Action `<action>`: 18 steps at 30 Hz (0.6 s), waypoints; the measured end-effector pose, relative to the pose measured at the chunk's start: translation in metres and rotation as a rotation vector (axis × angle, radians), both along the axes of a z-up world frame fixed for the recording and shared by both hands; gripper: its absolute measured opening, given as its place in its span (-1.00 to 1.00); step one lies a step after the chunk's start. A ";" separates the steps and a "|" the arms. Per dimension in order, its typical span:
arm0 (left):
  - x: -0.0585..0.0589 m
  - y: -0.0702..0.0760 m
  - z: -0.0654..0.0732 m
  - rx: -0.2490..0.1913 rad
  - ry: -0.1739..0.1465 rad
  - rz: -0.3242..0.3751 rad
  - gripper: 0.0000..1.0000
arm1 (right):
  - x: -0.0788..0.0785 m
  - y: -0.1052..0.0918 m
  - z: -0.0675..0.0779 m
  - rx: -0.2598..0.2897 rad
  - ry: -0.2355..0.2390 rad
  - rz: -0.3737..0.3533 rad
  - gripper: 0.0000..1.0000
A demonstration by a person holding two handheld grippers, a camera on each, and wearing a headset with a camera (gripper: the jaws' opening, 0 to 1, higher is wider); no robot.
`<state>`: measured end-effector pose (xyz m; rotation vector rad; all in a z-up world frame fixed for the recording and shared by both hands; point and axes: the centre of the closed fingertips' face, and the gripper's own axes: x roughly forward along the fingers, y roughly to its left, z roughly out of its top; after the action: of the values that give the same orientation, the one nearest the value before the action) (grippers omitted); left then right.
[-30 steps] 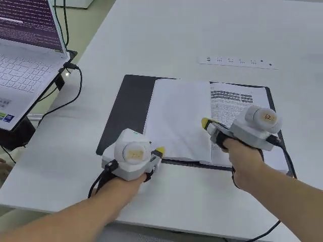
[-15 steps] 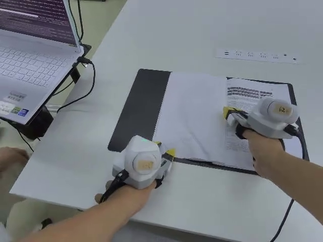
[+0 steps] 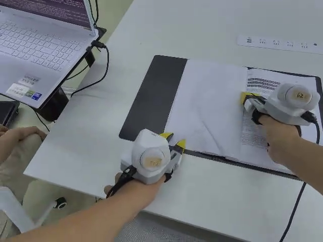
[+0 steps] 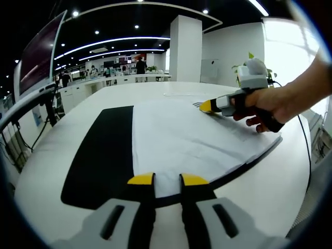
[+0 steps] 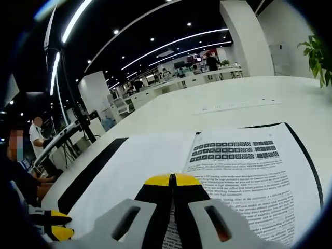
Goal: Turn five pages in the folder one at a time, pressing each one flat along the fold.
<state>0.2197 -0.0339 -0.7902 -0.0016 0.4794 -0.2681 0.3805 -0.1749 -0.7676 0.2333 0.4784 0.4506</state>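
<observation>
Asker: Jaws on the left gripper (image 3: pixel 173 140), the one closest to us, how do they stand?

Teller: They are a little bit apart. There is a thin gap between them and nothing in it. The yellow tips sit right at the near edge of the folder (image 3: pixel 156 96).

Asker: Where is the folder?

Teller: It lies open and flat on the white table (image 3: pixel 217 196), in front of the person. Its left side is bare black cover. A big white page (image 3: pixel 212 106) lies over the middle, blank side up and a bit wavy.

Asker: And the right gripper (image 3: pixel 247 98)?

Teller: It is farther back, on the right, and a hand (image 3: pixel 275 133) holds it. In the right gripper view its jaws are pressed together. The tips are down on the paper by the fold, where the white page meets the printed page (image 3: pixel 260 83). I cannot tell if any paper is caught between them.

Asker: What is on the printed page?

Teller: Rows of little dark boxes at the top, and lots of tiny words under them. They are too small to read.

Asker: What is far away?

Teller: An open laptop (image 3: pixel 35 40) sits at the far left of the table. A black cable (image 3: pixel 106 65) curls out from its side. Far back on the right lies a long white power strip (image 3: pixel 280 43).
</observation>
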 end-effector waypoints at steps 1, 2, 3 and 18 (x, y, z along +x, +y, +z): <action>0.000 0.000 0.000 -0.005 -0.001 0.002 -0.67 | 0.003 0.000 0.000 0.006 0.000 -0.002 -1.00; 0.000 0.000 0.000 -0.006 -0.001 0.002 -0.67 | 0.004 0.001 0.000 0.005 -0.001 -0.002 -1.00; 0.000 0.000 0.000 -0.006 -0.002 0.003 -0.67 | 0.007 0.002 0.000 0.003 -0.003 0.001 -1.00; 0.000 -0.001 0.002 -0.007 -0.019 0.009 -0.67 | 0.038 0.006 0.001 -0.020 -0.018 0.005 -1.00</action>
<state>0.2196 -0.0348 -0.7884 -0.0078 0.4597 -0.2610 0.4189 -0.1685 -0.7665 0.2088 0.4654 0.4528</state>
